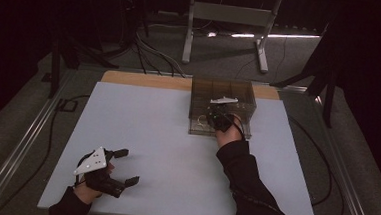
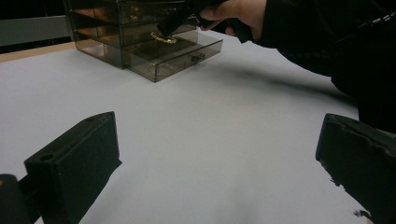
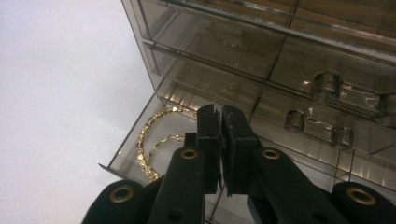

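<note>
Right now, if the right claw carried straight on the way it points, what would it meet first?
Probably the floor of the open bottom drawer, beside the gold chain. The right claw is shut and angled down into it; depth is unclear, so the drawer above might come first.

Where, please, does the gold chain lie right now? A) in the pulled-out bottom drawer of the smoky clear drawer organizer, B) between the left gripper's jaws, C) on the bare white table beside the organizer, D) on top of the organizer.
A: the gold chain curls on the floor of the open bottom drawer of the drawer organizer, just beside the shut right gripper.
</note>
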A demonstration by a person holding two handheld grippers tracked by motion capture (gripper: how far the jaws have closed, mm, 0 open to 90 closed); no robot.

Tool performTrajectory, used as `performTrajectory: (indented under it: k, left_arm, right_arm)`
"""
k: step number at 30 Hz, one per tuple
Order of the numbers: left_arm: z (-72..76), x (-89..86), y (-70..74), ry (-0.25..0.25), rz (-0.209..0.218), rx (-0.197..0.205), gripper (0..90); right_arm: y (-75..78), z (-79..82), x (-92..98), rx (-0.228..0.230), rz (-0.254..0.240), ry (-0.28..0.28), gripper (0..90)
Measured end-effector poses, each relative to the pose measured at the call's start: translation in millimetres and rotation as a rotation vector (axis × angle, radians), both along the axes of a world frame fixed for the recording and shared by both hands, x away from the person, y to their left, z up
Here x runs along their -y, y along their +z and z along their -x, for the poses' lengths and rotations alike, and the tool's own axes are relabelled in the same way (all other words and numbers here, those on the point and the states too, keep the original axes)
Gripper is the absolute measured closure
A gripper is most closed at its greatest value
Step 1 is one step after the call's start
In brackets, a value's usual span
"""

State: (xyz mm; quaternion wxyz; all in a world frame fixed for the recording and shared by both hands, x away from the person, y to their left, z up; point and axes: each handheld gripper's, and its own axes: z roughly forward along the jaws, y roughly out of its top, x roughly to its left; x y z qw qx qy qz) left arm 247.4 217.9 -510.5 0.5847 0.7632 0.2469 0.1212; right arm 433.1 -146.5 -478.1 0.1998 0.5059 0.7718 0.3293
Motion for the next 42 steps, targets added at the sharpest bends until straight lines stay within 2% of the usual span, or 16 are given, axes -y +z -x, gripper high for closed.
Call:
performTrajectory:
  k: [9, 10, 11, 16, 17, 23, 25, 26, 32, 33, 34, 35, 40, 42]
  left_arm:
    - [-0.1, 0.2, 0.0, -0.001, -0.002, 0.001, 0.5]
    - [-0.1, 0.2, -0.1, 0.000, -0.002, 0.000, 0.5]
    - [-0.1, 0.2, -0.1, 0.001, -0.001, -0.001, 0.5]
    - [-0.2, 0.1, -0.3, 0.001, -0.001, -0.002, 0.6]
    - [-0.2, 0.1, -0.2, 0.001, -0.001, -0.001, 0.5]
    - [0.2, 0.0, 0.0, 0.002, -0.002, 0.000, 0.5]
    - [0.0, 0.2, 0.0, 0.001, -0.002, -0.001, 0.5]
    - [0.0, 0.2, 0.0, 0.001, -0.002, -0.001, 0.5]
    - [-1.1, 1.5, 0.5, -0.003, -0.002, 0.002, 0.5]
    - [-1.1, 1.5, 0.5, -0.003, -0.002, 0.002, 0.5]
    - [-1.3, 1.5, 0.5, -0.003, -0.002, 0.001, 0.5]
    - [-1.4, 1.4, 0.5, -0.001, -0.002, 0.001, 0.5]
    - [-1.4, 1.4, 1.0, 0.001, 0.003, 0.002, 0.5]
    - [-1.4, 1.5, 1.1, 0.001, 0.001, 0.003, 0.6]
  right_arm:
    - [-2.7, 0.4, -0.9, -0.005, 0.011, 0.006, 86.1]
    - [-2.8, 0.1, -0.9, -0.006, 0.010, 0.008, 82.6]
    - [-3.0, -0.8, -0.9, -0.014, 0.002, 0.017, 75.1]
    - [-1.0, 1.0, -1.9, -0.013, -0.002, 0.028, 67.5]
    - [1.1, 3.6, -2.8, -0.006, 0.000, 0.040, 63.4]
    - [6.9, 9.6, -1.4, 0.008, -0.030, 0.056, 54.7]
    - [9.8, 13.3, -1.5, 0.006, -0.049, 0.078, 46.1]
    - [9.8, 13.3, -1.5, 0.006, -0.049, 0.078, 46.1]
    - [11.5, 17.9, -6.7, -0.017, -0.088, 0.116, 27.9]
    - [11.5, 17.9, -6.7, -0.017, -0.088, 0.116, 27.9]
    - [11.8, 18.7, -7.5, -0.020, -0.094, 0.122, 24.5]
    - [12.8, 20.5, -9.0, -0.023, -0.102, 0.147, 15.5]
    - [15.9, 24.6, -11.6, -0.021, -0.117, 0.179, 14.0]
    - [16.9, 26.7, -13.7, -0.023, -0.132, 0.222, 7.5]
